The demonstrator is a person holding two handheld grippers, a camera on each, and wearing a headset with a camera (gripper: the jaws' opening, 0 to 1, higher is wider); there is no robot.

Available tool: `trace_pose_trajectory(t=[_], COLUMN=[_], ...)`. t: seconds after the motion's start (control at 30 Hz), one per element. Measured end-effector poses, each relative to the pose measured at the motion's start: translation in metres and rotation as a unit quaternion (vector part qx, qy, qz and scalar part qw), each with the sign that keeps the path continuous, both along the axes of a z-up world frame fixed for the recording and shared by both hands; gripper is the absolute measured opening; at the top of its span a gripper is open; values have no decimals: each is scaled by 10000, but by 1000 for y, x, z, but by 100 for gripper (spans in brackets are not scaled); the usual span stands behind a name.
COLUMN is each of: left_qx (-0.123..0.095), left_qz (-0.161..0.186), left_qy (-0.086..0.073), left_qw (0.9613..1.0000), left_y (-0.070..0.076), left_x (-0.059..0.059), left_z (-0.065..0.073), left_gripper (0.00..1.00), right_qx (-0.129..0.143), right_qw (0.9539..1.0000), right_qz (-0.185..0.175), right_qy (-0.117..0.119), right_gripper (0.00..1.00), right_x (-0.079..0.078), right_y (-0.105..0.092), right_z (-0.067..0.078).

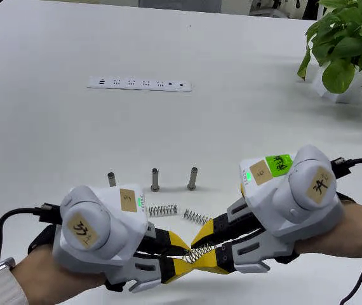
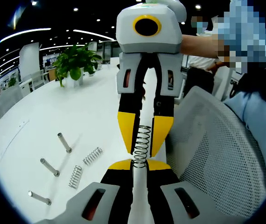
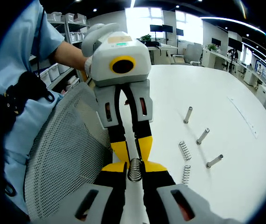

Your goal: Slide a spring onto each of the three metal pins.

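Observation:
Three short metal pins stand upright in a row on the white table: left pin, middle pin, right pin. In front of them lie two loose springs. Near the table's front edge my left gripper and right gripper meet tip to tip, both shut on a third spring. In the left gripper view that spring runs from my own tips up between the right gripper's yellow fingers. I see the same spring end-on in the right gripper view.
A white power strip lies farther back on the table. At the back right is a potted green plant. A grey mesh chair and a person in blue are at the near table edge. Cables trail from both grippers.

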State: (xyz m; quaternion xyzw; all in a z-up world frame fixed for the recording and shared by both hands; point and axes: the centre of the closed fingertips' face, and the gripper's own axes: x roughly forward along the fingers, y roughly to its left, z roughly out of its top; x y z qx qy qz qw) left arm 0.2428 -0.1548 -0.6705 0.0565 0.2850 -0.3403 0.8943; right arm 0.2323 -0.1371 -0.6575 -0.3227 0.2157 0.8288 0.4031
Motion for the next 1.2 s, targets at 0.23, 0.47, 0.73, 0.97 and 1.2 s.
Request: trace_pose_trajectory(t=[0.23, 0.47, 0.73, 0.97, 1.2], left_qx=[-9, -36, -121, -152, -195], left_qz=[-21, -5, 17, 136, 747], left_qy=[16, 30, 25, -61, -172], left_qw=[10000, 10000, 9999, 9998, 9969], left_y=[-1, 2, 1, 1, 24], left_x=[-1, -1, -1, -1, 1], left_z=[0, -2, -4, -1, -2], left_gripper=[9, 9, 10, 13, 41], right_qx=[-81, -179, -317, -311, -368], right_qw=[10000, 9998, 9995, 9995, 9992], right_qz=[-17, -61, -44, -31, -27], right_qy=[-26, -30, -41, -80, -141], right_gripper=[13, 12, 12, 12, 12], right_x=[1, 1, 1, 3, 4], right_y=[-2, -4, -6, -5, -4], right_z=[-3, -5, -4, -4, -7])
